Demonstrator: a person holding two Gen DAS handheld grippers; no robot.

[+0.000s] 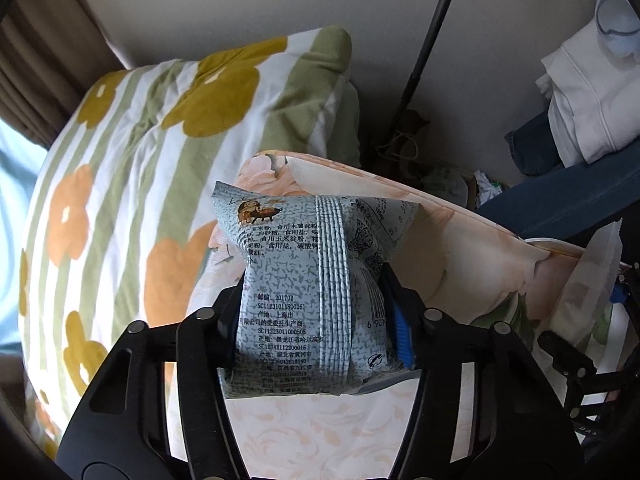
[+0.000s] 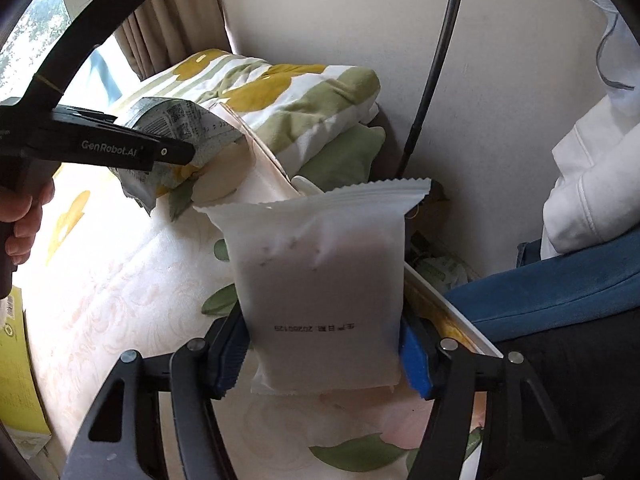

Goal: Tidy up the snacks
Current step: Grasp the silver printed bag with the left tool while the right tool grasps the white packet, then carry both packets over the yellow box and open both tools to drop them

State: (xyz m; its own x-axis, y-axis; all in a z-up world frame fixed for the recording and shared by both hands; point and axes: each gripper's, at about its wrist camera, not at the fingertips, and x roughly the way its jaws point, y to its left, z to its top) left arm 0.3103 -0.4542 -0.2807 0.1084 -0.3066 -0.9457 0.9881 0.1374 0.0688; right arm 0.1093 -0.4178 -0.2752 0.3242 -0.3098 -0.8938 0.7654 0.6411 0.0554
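Left gripper (image 1: 316,312) clenched on a grey-blue snack packet (image 1: 304,280), pads pinching its lower half so the sides pucker inward; back seam and printed text facing the camera, top end fanned out toward the far side. Packet held just above a pale floral bedsheet (image 1: 304,436), with a quilt (image 1: 132,160) of green stripes and yellow and orange flowers bunched to the far left.

Right gripper (image 2: 324,348) grasping a white frosted pouch (image 2: 320,280), blue pads (image 2: 414,360) pressed against both edges near its lower end, serrated top seal pointing far, a small printed date line upside down across its middle. Pouch over the near right part of the same sheet.

From the right wrist, left gripper seen at far left with the grey packet in its tips, a hand (image 2: 22,216) wrapped round its handle. Yellow box (image 2: 16,360) at near left edge. White and blue clothing (image 2: 592,184) hanging at right.
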